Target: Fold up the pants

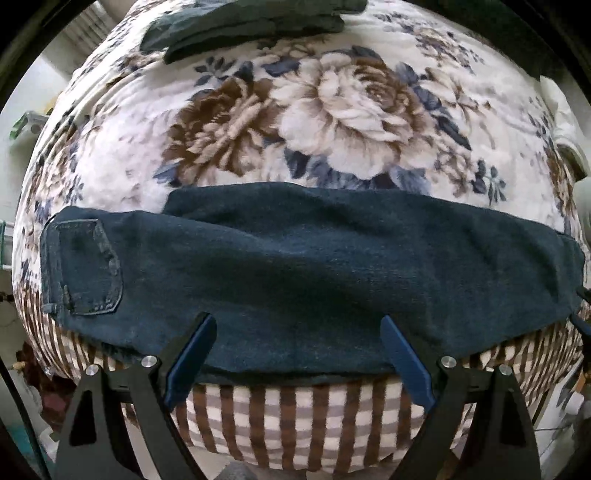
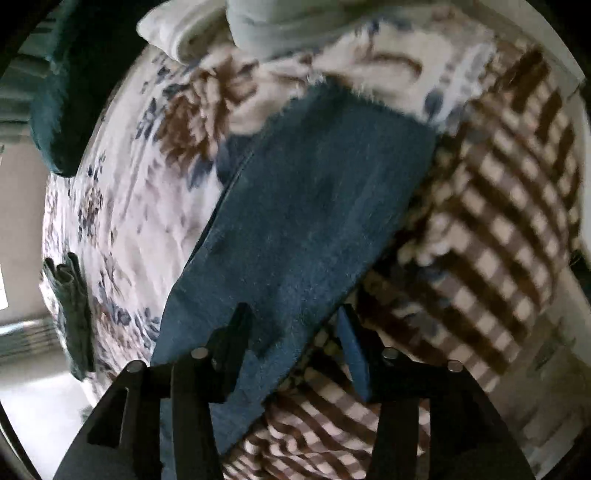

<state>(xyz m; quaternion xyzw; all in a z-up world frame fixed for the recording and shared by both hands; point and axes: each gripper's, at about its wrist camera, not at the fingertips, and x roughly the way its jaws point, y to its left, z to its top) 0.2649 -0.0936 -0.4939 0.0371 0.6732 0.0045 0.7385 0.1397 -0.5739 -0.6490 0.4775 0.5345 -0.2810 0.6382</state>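
Dark blue jeans (image 1: 295, 266) lie folded lengthwise across a floral blanket (image 1: 332, 110), back pocket (image 1: 86, 266) at the left, leg ends at the right. My left gripper (image 1: 297, 325) is open wide, its blue-padded fingers (image 1: 195, 350) resting over the near edge of the jeans, holding nothing. In the blurred right wrist view the jeans' leg (image 2: 314, 206) runs away to its frayed hem (image 2: 354, 96). My right gripper (image 2: 295, 317) is open over the leg's near part, holding nothing.
The blanket's brown checked border (image 1: 295, 417) hangs over the near bed edge. Dark green folded clothes (image 1: 240, 26) lie at the far side, also in the right wrist view (image 2: 70, 92). A pale pillow (image 2: 280, 26) lies beyond the hem.
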